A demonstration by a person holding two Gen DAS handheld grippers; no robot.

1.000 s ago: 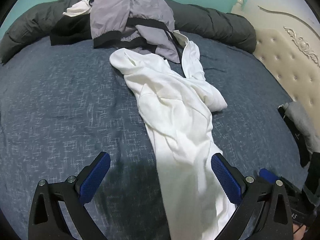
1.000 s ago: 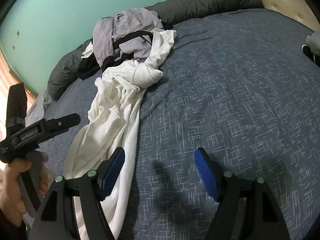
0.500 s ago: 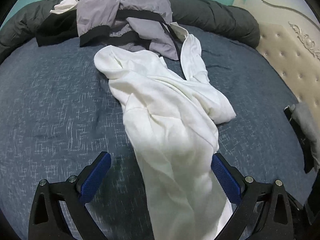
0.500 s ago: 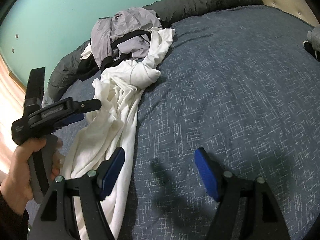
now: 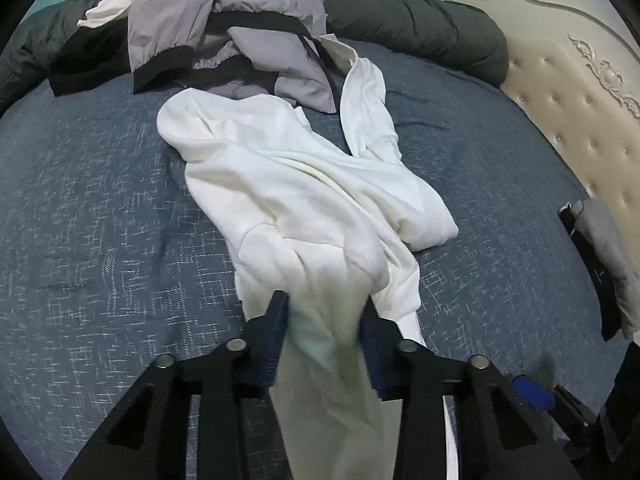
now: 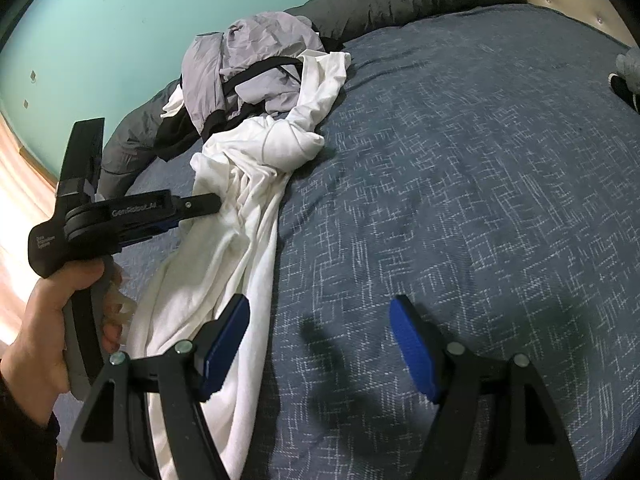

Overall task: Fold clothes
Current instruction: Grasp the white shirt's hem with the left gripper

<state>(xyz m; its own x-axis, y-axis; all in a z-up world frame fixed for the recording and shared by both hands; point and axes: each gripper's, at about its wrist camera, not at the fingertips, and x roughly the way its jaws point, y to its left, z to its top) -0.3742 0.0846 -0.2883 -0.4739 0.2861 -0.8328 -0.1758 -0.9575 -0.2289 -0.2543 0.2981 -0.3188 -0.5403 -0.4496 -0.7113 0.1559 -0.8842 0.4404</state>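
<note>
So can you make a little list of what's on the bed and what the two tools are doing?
bed: blue cover
white shirt: crumpled, stretched toward the camera
grey jacket: heaped at the far edge, partly over the white shirt
left tool: jaws closing, white shirt bunched between them
right tool: open, nothing between its jaws, above the bare cover

You face a bed [image 5: 100, 208] under a blue flecked cover. Behind it stands a teal wall [image 6: 120, 20]. A cream tufted headboard [image 5: 568, 120] flanks it.
</note>
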